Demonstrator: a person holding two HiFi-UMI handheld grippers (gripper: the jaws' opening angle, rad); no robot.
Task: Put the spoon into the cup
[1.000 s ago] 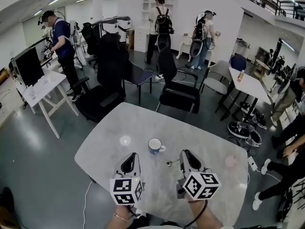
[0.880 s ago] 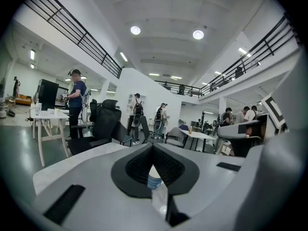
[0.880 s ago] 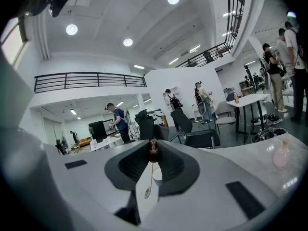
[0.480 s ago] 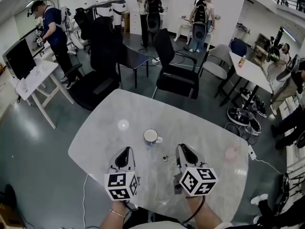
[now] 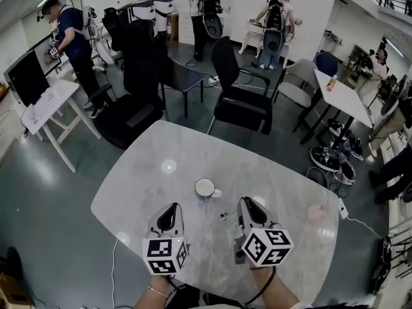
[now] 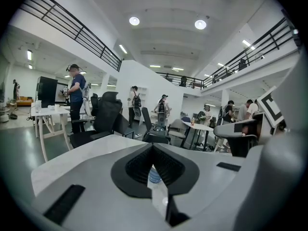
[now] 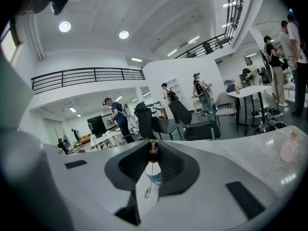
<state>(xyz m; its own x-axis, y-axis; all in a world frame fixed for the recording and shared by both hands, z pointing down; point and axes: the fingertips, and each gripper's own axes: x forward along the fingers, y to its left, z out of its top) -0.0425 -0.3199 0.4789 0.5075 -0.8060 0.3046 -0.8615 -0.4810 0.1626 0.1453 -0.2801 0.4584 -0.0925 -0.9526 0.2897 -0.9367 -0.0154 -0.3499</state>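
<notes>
The right claw [image 7: 153, 147] is gripping the spoon [image 5: 224, 216] at its tips and holding it low over the pale counter [image 5: 154, 166], just short of the blue cup [image 5: 205, 188], which is standing upright ahead. The left claw [image 6: 153, 148] is hovering alongside, clenched on nothing, pointing toward the same cup.
</notes>
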